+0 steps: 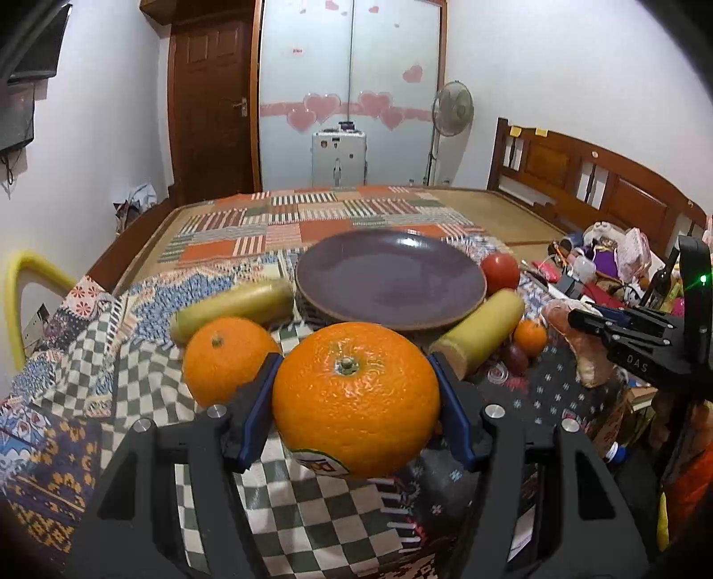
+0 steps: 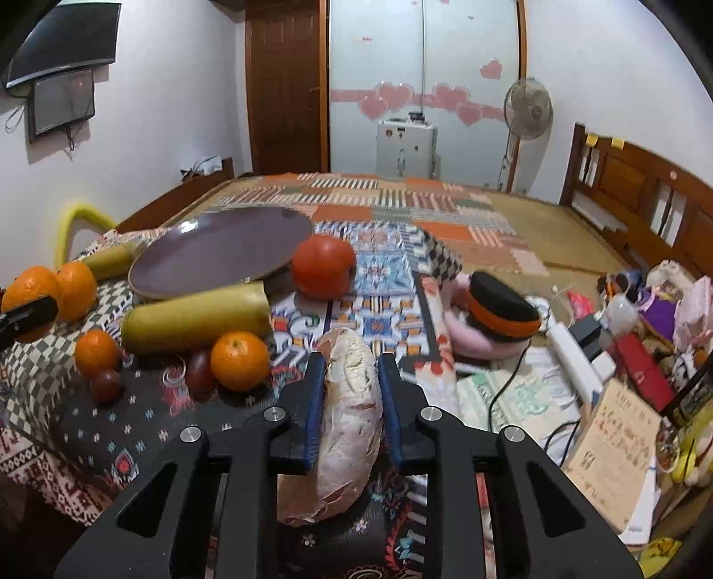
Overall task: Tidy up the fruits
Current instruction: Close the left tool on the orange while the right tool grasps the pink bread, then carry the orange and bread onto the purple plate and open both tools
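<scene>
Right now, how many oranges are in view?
4: a large orange in the left tongs, another beside it, and two small ones near the yellow cylinder. Others may be hidden.

It's somebody's bedroom at home: big wooden bed under a patchwork quilt, wood door, standing fan, wall TV, heart stickers on the glass sliding doors.
</scene>
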Available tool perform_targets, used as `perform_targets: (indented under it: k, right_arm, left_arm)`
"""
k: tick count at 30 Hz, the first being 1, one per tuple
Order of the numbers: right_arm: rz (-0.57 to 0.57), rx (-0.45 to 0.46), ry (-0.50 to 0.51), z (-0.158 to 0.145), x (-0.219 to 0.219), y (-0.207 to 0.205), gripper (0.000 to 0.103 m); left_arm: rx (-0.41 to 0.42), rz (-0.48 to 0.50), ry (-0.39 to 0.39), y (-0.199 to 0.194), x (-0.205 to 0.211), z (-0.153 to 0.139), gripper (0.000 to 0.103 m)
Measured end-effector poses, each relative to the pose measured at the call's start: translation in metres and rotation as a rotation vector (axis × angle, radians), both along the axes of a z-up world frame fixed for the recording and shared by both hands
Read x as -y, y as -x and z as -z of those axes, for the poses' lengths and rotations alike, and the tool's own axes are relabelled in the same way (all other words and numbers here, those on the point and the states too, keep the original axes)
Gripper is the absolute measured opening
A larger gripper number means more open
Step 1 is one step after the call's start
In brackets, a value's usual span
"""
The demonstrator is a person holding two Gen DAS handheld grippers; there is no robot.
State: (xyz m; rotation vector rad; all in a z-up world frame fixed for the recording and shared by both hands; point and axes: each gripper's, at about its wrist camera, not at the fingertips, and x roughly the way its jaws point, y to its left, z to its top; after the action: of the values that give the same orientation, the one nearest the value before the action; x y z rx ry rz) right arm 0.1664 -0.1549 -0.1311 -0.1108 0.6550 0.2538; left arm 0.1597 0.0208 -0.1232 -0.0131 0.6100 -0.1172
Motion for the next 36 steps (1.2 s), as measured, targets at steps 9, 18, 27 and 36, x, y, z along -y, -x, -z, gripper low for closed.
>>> perform_targets:
  k: [9,18,27,36]
  right_arm:
    - [-0.030,0.087,-0.019,-0.028,-0.010,0.005,0.021]
    - [-0.065,0.170,-0.030,-0.057,-0.021,-0.004,0.021]
    - [-0.100,0.221,-0.041,-0.072,-0.038,-0.031,0.021]
    - [-0.151,0.222,-0.039,-0.070,-0.060,-0.060,0.021]
  left_arm:
    - [0.067,0.006,-0.020,-0.002,0.004,-0.029,0.064]
    - [0.116,0.008,-0.036,-0.021,0.006,-0.056,0.064]
    - [0.126,-0.005,-0.050,-0.056,0.003,-0.069,0.064]
    - [0.097,-0.013,-0.082,-0.093,0.005,-0.059,0.064]
